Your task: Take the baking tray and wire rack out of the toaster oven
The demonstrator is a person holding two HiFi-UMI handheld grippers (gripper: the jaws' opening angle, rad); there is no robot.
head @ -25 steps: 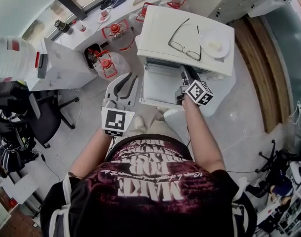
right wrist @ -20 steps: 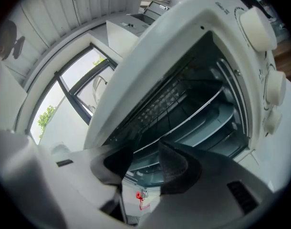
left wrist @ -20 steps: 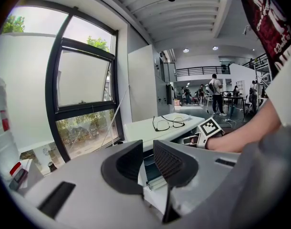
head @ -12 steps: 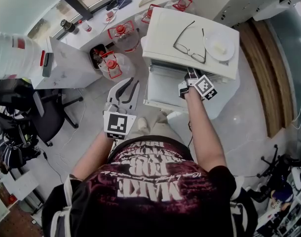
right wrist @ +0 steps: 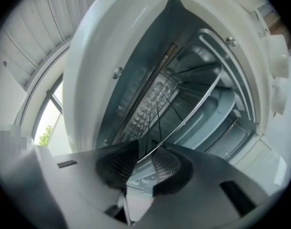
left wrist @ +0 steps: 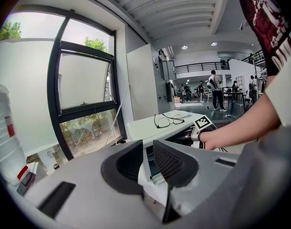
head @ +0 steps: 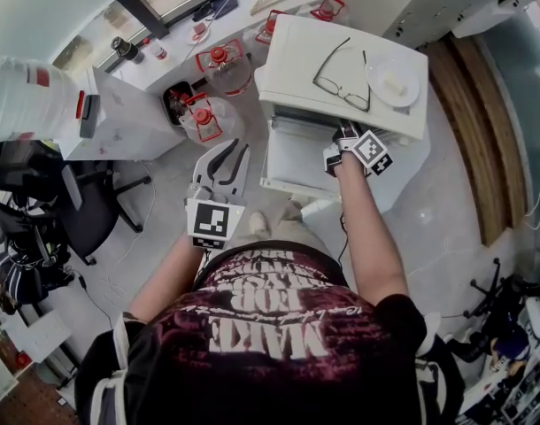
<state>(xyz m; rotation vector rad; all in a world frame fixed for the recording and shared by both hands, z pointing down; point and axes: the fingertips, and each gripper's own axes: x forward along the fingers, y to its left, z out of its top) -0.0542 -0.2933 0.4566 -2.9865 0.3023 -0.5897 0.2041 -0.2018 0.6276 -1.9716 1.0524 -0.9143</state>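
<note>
The white toaster oven (head: 297,56) stands with its door (head: 292,162) dropped open. My right gripper (head: 343,138) reaches into the oven's mouth. In the right gripper view the wire rack (right wrist: 183,118) lies slanted across the cavity, and its front rod runs between the pads of my right gripper (right wrist: 146,152). Those jaws have just been closing and now pinch that rod. The grey baking tray (right wrist: 219,111) sits in the oven beside the rack. My left gripper (head: 226,153) hangs left of the oven, open and holding nothing (left wrist: 148,151).
Glasses (head: 341,73) and a white plate (head: 394,80) lie on top of the oven. Water jugs with red handles (head: 208,118) stand on the floor to the left. An office chair (head: 84,211) is further left.
My right gripper has moved forward from the open door into the oven's mouth and rolled, ending on the rack's front rod. The left gripper has stayed where it was.
</note>
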